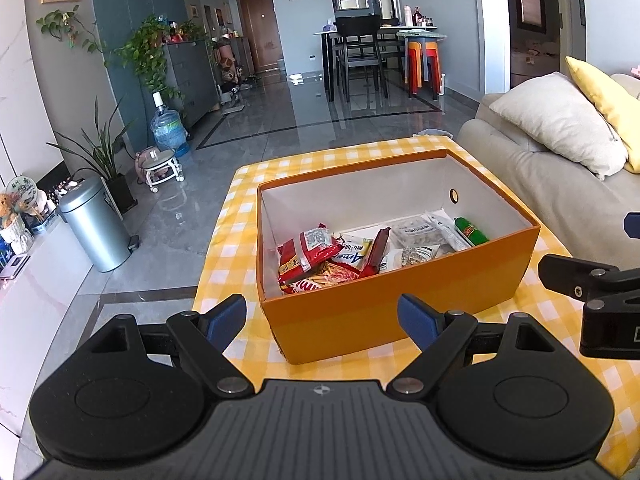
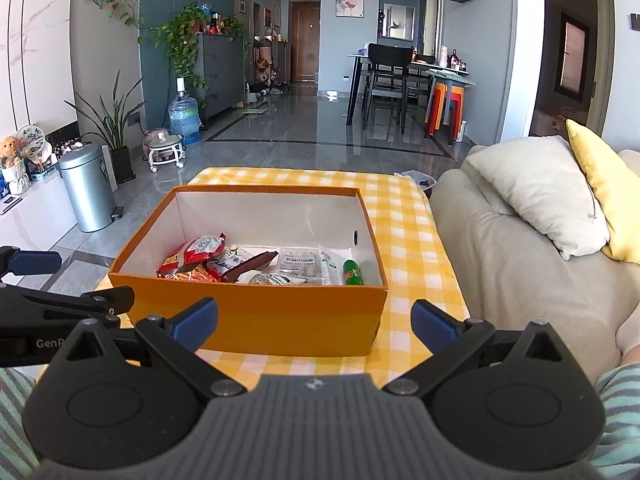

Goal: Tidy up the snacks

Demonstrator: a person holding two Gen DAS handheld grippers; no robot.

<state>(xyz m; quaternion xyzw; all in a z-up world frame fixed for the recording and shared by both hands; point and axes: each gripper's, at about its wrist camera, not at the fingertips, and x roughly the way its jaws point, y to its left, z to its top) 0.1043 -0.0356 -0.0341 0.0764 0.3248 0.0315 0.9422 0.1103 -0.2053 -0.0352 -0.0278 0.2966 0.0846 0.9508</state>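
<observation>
An orange box (image 1: 400, 308) (image 2: 256, 316) with a white inside stands on the yellow checked tablecloth (image 1: 232, 248) (image 2: 404, 224). Inside lie several snack packets: red bags (image 1: 310, 250) (image 2: 194, 254) at the left, a dark red bar (image 1: 378, 250) (image 2: 250, 266), clear packets (image 1: 416, 236) (image 2: 300, 262) and a small green packet (image 1: 472, 232) (image 2: 353, 272) at the right. My left gripper (image 1: 322, 320) is open just short of the box's near wall, nothing between its fingers. My right gripper (image 2: 314, 322) is open too, also before the near wall, empty.
A beige sofa (image 1: 560, 184) (image 2: 512, 248) with white and yellow cushions flanks the table on the right. A metal bin (image 1: 94, 228) (image 2: 88, 188) and plants stand on the floor at the left. Striped clothing (image 2: 616, 412) of a person shows at the lower edges of the right wrist view.
</observation>
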